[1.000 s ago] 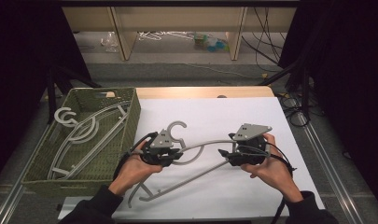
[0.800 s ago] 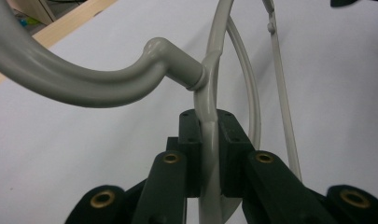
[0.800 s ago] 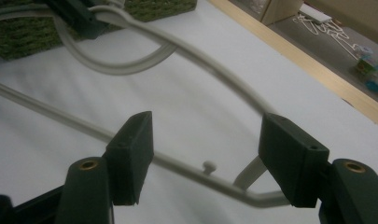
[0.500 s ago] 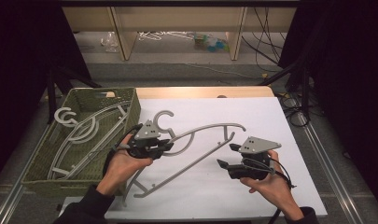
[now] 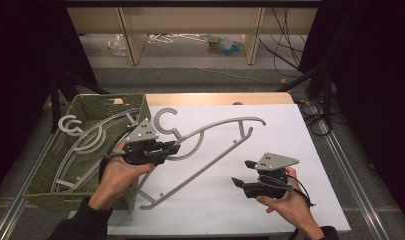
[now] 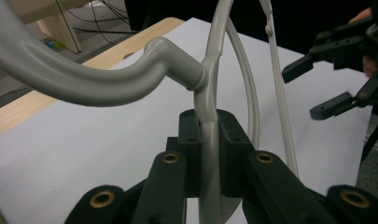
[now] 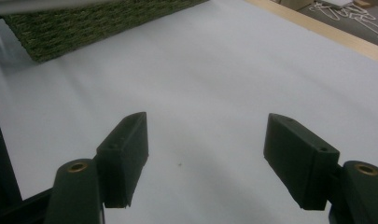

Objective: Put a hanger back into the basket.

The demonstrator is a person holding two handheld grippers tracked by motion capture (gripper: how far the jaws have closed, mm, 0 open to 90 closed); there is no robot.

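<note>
over white sheet, left gripper (image 5: 174,146) clamps grey plastic hanger (image 5: 217,131) near its hook, carrying it toward green woven basket (image 5: 37,172); right gripper (image 5: 242,173) has let go, jaws wide, empty.

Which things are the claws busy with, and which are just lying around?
In the job:
- left claw, shut on the grey hanger
- right claw, open over the white sheet
- green basket with more hangers inside

Just lying about:
- cables on the floor
- clutter under the far shelf
</note>
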